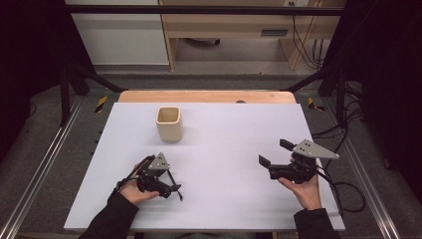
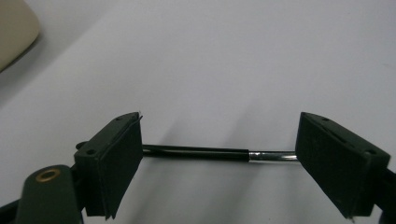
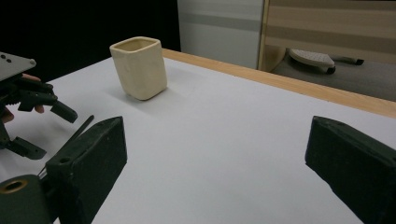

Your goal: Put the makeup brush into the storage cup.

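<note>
Left gripper (image 2: 219, 158) fingers (image 2: 109, 161) are spread wide with a thin black-and-chrome pen (image 2: 205, 153) lying crosswise between them, flat on the white counter (image 2: 233, 56). The pads don't appear to press on it: the span runs along the pen's length, so this looks like a straddle, not a grip. In the high view the left gripper (image 1: 171, 186) sits low at the near-left of the counter (image 1: 224, 129), the pen (image 1: 174, 183) just at its tips. That low, tipped-down pose fits picking a flat, skinny item off the surface. Closing along the long axis would be awkward, though; turning the hand so the fingers pinch across the barrel looks safer.

Right gripper (image 1: 274, 154) fingers (image 3: 88, 158) are released, nothing between them, held level above the near-right of the counter, well apart from the pen. Probably parked out of the way, facing the cup.

Cream square cup (image 1: 168, 123) stands upright, mouth open, toward the far-left middle, well clear of both hands; a likely drop target for the pen.
</note>
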Demonstrator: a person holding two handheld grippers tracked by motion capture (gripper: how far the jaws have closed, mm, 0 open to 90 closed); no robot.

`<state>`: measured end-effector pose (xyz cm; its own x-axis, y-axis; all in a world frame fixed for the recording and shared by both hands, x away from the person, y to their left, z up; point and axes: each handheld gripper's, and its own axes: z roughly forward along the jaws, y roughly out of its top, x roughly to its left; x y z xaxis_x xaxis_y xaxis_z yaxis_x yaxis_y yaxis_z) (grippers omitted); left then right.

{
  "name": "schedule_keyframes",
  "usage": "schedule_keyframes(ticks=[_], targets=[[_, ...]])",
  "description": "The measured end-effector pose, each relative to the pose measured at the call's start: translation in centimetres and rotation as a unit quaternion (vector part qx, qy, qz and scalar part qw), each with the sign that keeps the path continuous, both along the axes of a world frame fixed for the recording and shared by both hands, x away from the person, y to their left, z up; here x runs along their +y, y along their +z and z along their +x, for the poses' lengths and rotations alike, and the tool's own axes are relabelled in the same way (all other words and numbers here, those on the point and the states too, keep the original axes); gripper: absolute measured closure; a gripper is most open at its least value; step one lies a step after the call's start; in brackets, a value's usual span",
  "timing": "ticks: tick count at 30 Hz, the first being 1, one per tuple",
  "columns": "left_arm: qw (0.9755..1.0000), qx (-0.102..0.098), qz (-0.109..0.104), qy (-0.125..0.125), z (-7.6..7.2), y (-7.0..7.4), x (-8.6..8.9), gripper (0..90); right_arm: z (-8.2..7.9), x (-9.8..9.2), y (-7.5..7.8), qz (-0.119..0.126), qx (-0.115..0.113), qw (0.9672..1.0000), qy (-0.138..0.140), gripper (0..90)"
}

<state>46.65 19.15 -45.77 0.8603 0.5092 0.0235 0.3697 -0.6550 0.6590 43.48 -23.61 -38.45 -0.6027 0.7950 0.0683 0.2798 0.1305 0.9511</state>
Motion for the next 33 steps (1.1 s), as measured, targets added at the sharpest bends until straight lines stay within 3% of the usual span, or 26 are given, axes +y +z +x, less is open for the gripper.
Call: schedule_keyframes(ticks=[11, 17, 23, 24, 25, 28, 33], targets=[[0.9998, 0.002, 0.002, -0.019, 0.14, -0.46, -0.38, 19.8, 0.06, 0.06, -0.08, -0.002, 0.001, 1.0000, 0.000, 5.8], [0.9994, 0.006, 0.017, -0.031, 0.27, -0.67, -0.35, 22.4, 0.06, 0.07, -0.08, -0.002, 0.001, 1.0000, 0.000, 5.8], [0.9995, 0.011, 0.010, -0.029, 0.28, -0.82, -0.30, 24.4, 0.05, 0.05, -0.07, -0.003, 0.002, 1.0000, 0.001, 5.8], [0.9992, 0.011, 0.017, -0.033, 0.35, -0.77, -0.21, 24.6, 0.05, 0.04, -0.06, -0.003, 0.002, 1.0000, 0.001, 5.8], [0.9995, 0.013, 0.007, -0.028, 0.31, -0.88, -0.27, 24.7, 0.05, 0.03, -0.06, -0.003, 0.001, 1.0000, 0.001, 5.8], [0.9993, 0.010, 0.017, -0.033, 0.33, -0.76, -0.18, 24.8, 0.05, 0.06, -0.07, -0.003, 0.002, 1.0000, 0.000, 5.8], [0.9997, 0.016, 0.006, -0.019, 0.27, -0.68, -0.26, 23.5, 0.05, 0.08, -0.08, -0.002, 0.002, 1.0000, 0.000, 5.8]])
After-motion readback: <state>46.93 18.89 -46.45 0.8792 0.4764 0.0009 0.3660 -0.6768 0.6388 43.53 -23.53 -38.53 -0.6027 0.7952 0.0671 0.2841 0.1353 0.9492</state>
